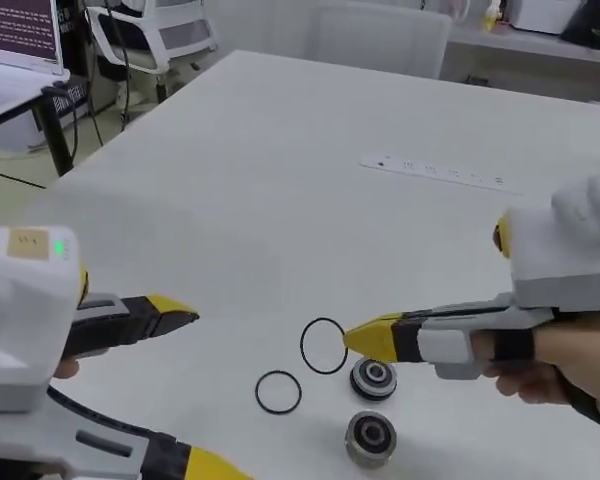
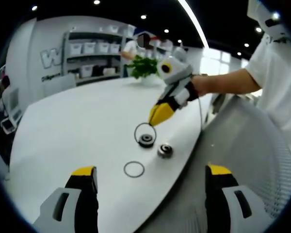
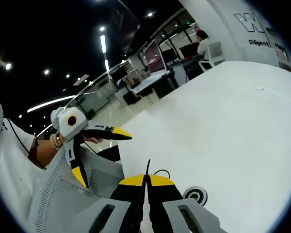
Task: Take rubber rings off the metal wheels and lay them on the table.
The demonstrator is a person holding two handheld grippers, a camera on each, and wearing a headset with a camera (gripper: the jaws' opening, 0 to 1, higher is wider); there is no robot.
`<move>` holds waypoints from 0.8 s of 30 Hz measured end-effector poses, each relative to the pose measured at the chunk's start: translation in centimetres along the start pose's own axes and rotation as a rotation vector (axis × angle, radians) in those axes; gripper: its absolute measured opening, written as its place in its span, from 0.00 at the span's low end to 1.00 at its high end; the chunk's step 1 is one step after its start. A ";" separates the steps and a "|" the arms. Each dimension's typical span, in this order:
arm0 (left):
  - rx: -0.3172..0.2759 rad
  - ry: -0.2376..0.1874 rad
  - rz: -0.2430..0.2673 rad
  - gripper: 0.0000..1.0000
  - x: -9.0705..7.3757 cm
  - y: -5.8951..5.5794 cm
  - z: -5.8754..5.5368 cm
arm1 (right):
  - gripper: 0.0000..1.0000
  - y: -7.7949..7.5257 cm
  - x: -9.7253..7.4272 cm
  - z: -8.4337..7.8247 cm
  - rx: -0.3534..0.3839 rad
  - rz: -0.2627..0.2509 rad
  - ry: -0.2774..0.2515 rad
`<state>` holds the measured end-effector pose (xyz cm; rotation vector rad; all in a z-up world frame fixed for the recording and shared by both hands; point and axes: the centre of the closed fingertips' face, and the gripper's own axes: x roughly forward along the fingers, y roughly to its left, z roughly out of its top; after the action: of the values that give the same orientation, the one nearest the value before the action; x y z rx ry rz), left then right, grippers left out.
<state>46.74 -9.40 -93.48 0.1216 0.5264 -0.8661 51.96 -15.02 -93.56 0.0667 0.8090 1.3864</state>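
Note:
My right gripper [image 1: 352, 338] is shut on a thin black rubber ring [image 1: 323, 346], holding it up on edge just left of a metal wheel [image 1: 373, 379]. A second metal wheel [image 1: 370, 437] stands nearer me. Another rubber ring [image 1: 278, 391] lies flat on the white table [image 1: 280, 180]. My left gripper [image 1: 195, 392] hangs open to the left with nothing between its jaws. In the left gripper view, the left gripper [image 2: 151, 172] faces the flat ring [image 2: 134, 169], both wheels [image 2: 146, 141] [image 2: 165, 150] and the held ring [image 2: 145, 132]. The right gripper [image 3: 146, 179] is seen pinching the ring [image 3: 148, 167] edge-on.
A white power strip [image 1: 435, 172] lies far back on the right of the table. Chairs [image 1: 160, 40] and a desk with a monitor [image 1: 20, 30] stand beyond the table's left edge. The table's near edge runs close to the wheels [image 2: 184, 160].

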 end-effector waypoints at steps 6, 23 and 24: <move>-0.007 -0.003 0.001 0.93 0.0 0.1 0.0 | 0.00 -0.4 1.1 -1.9 0.009 0.004 0.068; -0.025 -0.005 0.005 0.92 -0.1 0.3 -0.1 | 0.00 -0.8 3.2 -4.9 0.007 0.009 0.209; -0.027 -0.005 0.006 0.92 -0.1 0.3 -0.2 | 0.00 -0.9 3.2 -5.1 0.006 0.007 0.213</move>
<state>46.87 -9.08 -93.60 0.0960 0.5324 -0.8534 49.87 -14.46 -99.21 -0.0744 0.9904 1.4135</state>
